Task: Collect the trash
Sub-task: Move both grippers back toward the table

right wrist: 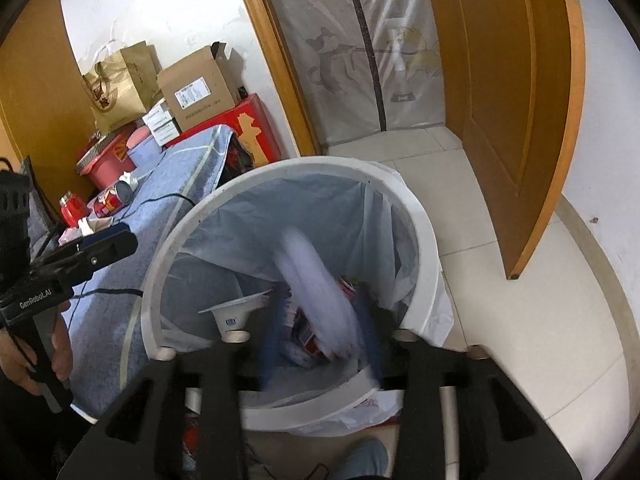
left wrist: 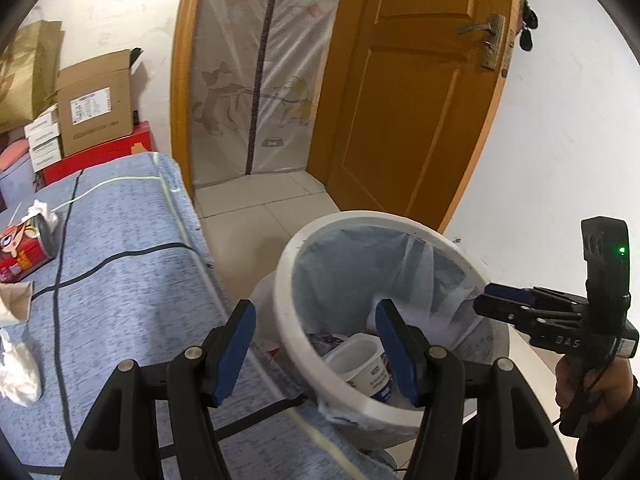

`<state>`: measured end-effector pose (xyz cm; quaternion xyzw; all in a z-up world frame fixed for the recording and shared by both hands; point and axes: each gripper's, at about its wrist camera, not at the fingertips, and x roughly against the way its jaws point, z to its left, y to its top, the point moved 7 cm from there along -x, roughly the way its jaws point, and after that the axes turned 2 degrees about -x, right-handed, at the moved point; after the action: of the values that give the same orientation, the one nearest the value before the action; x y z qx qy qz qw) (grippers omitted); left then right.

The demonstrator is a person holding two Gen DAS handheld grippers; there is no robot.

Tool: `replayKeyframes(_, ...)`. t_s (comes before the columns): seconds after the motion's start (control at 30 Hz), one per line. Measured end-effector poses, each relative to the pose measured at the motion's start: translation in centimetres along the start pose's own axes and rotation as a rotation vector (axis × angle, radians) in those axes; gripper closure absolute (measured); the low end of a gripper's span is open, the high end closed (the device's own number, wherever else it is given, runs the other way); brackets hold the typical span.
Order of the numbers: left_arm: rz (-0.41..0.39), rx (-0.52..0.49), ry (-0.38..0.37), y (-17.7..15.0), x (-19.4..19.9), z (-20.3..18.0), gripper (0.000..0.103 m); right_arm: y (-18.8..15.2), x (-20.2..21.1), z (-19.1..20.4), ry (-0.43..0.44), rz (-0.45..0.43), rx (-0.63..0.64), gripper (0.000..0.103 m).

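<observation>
A white trash bin point(left wrist: 298, 360) with a clear liner stands beside the blue-covered table point(left wrist: 132, 280). It holds a white cup point(left wrist: 362, 364) and other trash. My left gripper point(left wrist: 316, 348) is open and empty above the bin's near rim. My right gripper point(right wrist: 320, 320) is over the bin point(right wrist: 416, 216), its blue fingers point(right wrist: 274, 328) apart and blurred. A blurred white piece point(right wrist: 316, 280) is in mid-air between them, falling into the bin. The right gripper also shows in the left wrist view point(left wrist: 494, 300). On the table lie a red can point(left wrist: 28, 248) and crumpled tissues point(left wrist: 18, 372).
An orange door point(left wrist: 412, 92) stands open behind the bin, next to a plastic zip curtain point(left wrist: 260, 72). Cardboard boxes point(left wrist: 96, 104), a paper bag point(left wrist: 32, 68) and a red box are stacked past the table. A black cable point(left wrist: 120, 256) crosses the cloth.
</observation>
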<state>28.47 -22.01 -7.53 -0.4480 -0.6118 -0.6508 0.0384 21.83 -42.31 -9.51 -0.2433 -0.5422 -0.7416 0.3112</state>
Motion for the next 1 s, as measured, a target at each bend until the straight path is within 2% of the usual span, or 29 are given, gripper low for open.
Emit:
replayKeyframes(0.33, -0.026, 0.066, 0.066, -1.0, 2.4, 3.1, 0.041, 0.7, 1.9, 1.8, 0.053, -0.047, 0.025, 0.052)
replayKeyframes(0.53, -0.028, 0.092, 0.099, -2.1, 4.4, 4.5, 0.041, 0.6, 3.3, 4.1, 0.103, -0.073, 0.041, 0.052)
replayKeyframes(0.8, -0.045, 0.145, 0.166, -4.4, 8.7, 6.9, 0.041, -0.8, 3.9, 9.3, 0.165, -0.06, 0.103, 0.052)
replayKeyframes(1.0, -0.045, 0.201, 0.223, -6.8, 12.2, 9.2, 0.041, -2.2, 3.9, 13.8, 0.259, -0.038, 0.149, 0.052)
